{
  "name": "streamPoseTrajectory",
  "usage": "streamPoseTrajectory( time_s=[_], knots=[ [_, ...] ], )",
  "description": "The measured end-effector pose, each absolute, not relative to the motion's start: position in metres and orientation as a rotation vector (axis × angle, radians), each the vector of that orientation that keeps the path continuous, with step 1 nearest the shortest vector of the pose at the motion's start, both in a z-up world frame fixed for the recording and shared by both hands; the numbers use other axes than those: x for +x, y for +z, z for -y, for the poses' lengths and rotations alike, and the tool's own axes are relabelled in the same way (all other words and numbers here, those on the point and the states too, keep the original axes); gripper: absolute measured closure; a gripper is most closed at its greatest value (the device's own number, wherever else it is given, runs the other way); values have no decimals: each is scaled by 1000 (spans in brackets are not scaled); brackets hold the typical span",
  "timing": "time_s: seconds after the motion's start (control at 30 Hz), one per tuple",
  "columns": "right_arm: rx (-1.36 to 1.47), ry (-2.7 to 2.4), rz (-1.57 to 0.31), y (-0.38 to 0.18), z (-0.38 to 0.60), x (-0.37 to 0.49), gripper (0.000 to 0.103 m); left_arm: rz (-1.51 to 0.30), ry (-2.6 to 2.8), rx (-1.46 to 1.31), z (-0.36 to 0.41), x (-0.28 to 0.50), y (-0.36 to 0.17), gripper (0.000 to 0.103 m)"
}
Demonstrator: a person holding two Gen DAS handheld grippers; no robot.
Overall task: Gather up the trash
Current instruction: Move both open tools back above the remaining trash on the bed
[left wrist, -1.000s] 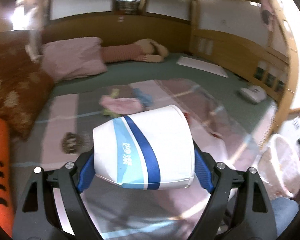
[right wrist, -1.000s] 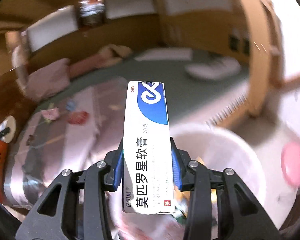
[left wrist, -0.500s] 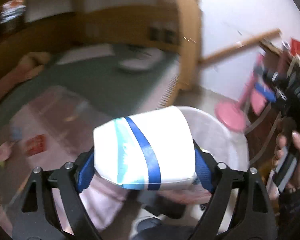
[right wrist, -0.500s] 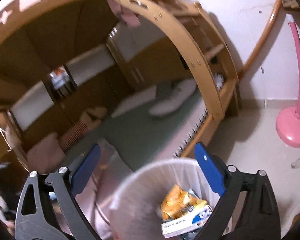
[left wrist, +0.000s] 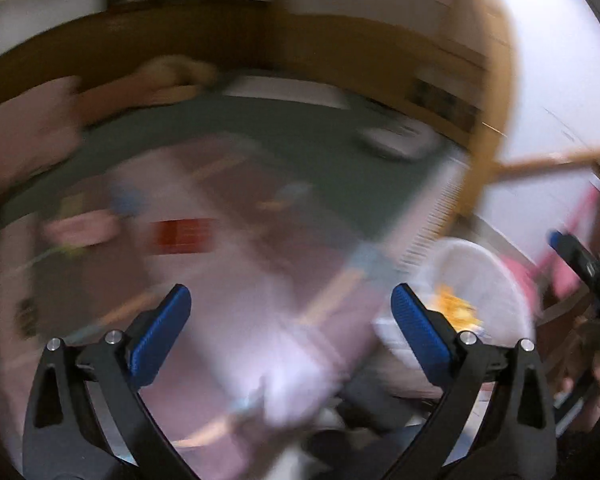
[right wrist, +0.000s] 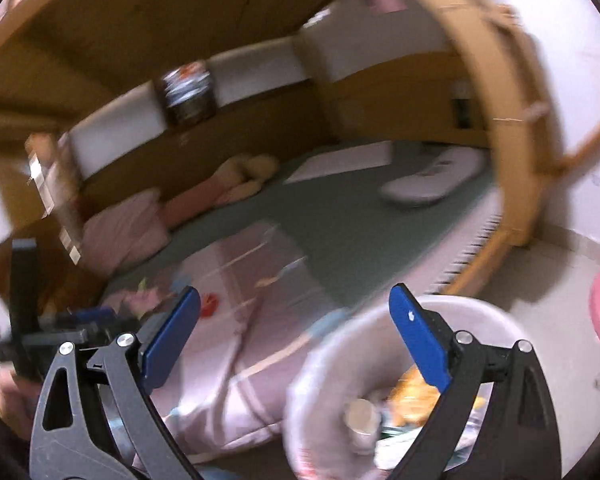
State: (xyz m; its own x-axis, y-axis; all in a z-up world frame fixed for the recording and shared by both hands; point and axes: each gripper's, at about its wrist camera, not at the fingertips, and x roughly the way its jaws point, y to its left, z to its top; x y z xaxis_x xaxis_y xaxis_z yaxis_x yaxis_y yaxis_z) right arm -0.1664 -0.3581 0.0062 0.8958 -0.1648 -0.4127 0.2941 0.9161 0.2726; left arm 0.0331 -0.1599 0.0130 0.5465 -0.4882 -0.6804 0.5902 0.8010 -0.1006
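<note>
L gripper (left wrist: 288, 320): black frame, blue pads, jaws wide apart, have just been opening; nothing between them. View badly motion-blurred. R gripper (right wrist: 296, 320): same build, jaws also wide, just been opening, nothing between.

White round plastic bin w/ thin liner bag (right wrist: 480, 316) stands on pale floor beside bed, under R gripper. Inside: orange crinkled wrapper (right wrist: 412, 392), a white paper cup (right wrist: 360, 416) lying open end toward camera; other bits too blurred to ID. Bin also seen from L view (left wrist: 496, 276), lower right, orange wrapper visible in it.

On bed's pink quilt (right wrist: 236, 344): small red packet (left wrist: 184, 232) and pale pink scrap (left wrist: 80, 228), well apart from bin. Details not readable.
</note>
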Motion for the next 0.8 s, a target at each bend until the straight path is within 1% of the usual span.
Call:
streamPoseTrajectory(
  time_s=[0.13, 0.23, 0.37, 0.5, 0.57, 0.63, 0.7, 0.8],
  knots=[
    [231, -53, -507, 9, 287, -84, 10, -729, -406, 138, 73, 67, 15, 3],
    [158, 55, -522, 17, 229, -33, 10, -730, -278, 85, 15, 85, 12, 3],
    [92, 141, -545, 14, 171, 33, 10, -736, -202, 45, -26, 95, -8, 3],
    [13, 109, -571, -25, 150, 59, 10, -776, -144, 41, -39, 102, -30, 3],
    [13, 119, -701, -47, 149, 69, 10, -782, -145, 34, -41, 103, -34, 3],
    [59, 139, -688, -43, 152, 66, 10, -777, -151, 9, -40, 104, -34, 3],
    [39, 134, -648, -38, 151, 62, 10, -776, -184, -16, -39, 103, -31, 3],
    [50, 118, -672, -43, 155, 67, 10, -771, -200, -13, -32, 100, -30, 3]
  ],
)
